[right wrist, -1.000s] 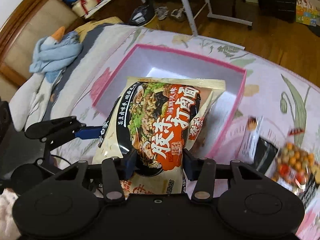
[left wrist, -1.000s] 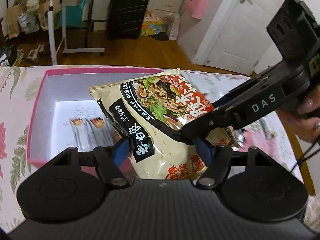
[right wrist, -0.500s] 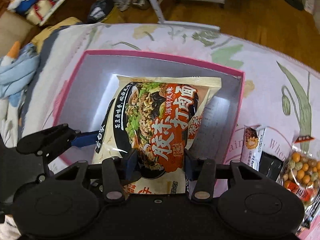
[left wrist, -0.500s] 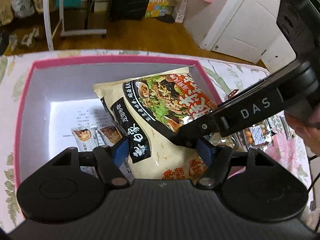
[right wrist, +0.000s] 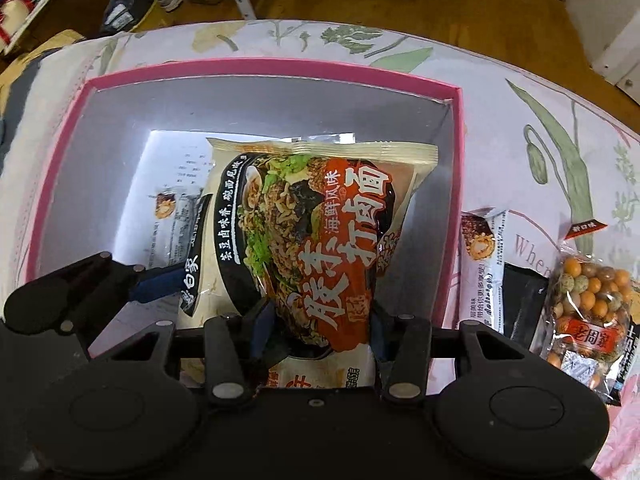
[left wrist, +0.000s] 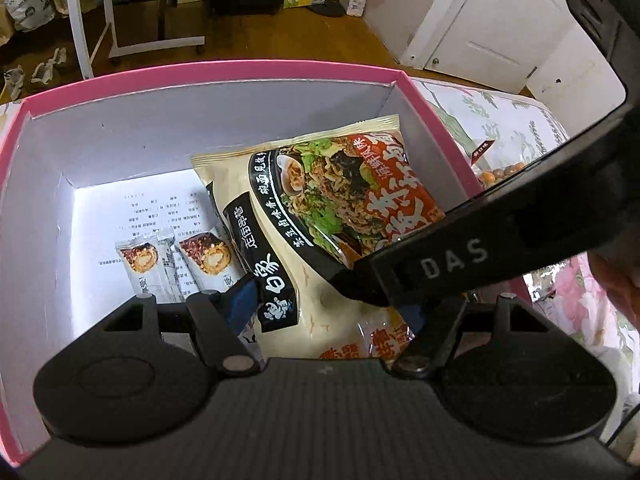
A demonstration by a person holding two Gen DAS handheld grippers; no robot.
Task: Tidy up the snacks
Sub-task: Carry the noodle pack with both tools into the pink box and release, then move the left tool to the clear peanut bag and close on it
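**Noodle pack halfway into the pink box, more snacks still outside**

I have the big noodle packet (right wrist: 320, 240) between both of my grippers, tilted inside the pink box (left wrist: 208, 74). My right gripper (right wrist: 320, 320) pinches its near end, the blue pads pressed into the crinkly film on either side, jaws partly closed around the bag's width. My left gripper (left wrist: 328, 308) holds the pack's lower edge from the other side, jaws set wider, pads against the wrapper. Whether the far end of the packet already touches the box floor I cannot tell.

Done so far, as I judge it: two small snack bars (left wrist: 176, 260) lie flat on the box bottom, side by side, on a printed paper sheet (left wrist: 160, 208). Left to do: set the noodles down and let go, then fetch what sits outside on the floral cloth (right wrist: 540, 100) just beside the box's right wall: one more snack bar (right wrist: 484, 264), a dark flat sachet (right wrist: 524, 300) and a bag of coated peanuts (right wrist: 588, 304).

The noodle bag is glossy, puffed plastic with crimped seams, cream and orange-red print, soft enough to buckle under my pads. The box is stiff card, pink outside, plain pale walls inside, square-cornered and deep. The bars are slim matte pillows; the peanut bag is clear, lumpy film.
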